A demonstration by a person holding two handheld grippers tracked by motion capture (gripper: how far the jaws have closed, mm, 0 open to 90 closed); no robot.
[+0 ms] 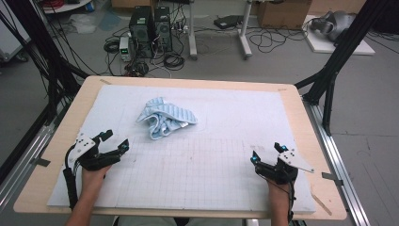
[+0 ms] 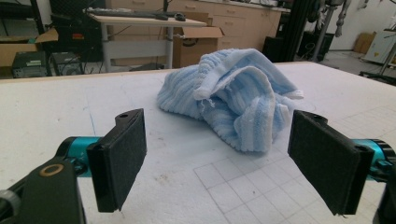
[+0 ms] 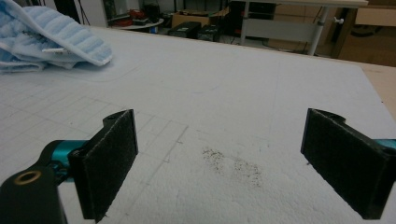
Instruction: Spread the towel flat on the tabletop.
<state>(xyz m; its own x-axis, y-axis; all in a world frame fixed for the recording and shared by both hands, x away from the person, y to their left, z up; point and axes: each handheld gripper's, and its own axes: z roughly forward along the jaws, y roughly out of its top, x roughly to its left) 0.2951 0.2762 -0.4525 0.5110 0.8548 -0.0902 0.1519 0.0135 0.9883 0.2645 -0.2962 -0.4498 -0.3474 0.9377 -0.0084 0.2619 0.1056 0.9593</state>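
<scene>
The crumpled pale-blue ribbed terry towel (image 2: 231,105) just ahead of the wide-open, empty left tool (image 2: 224,163) looks soft, light, floppy; pinch a loose hem. Right tool (image 3: 224,163) gapes empty.

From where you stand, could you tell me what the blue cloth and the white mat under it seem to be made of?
The cloth looks like soft terry or chenille fabric: raised fuzzy ribs, limp crumpled folds, a paler hemmed edge. The mat looks like matte white foam or felt board, going by its dull, slightly grainy surface with faint grid lines and dark scuffs; which of the two is hard to tell.
</scene>
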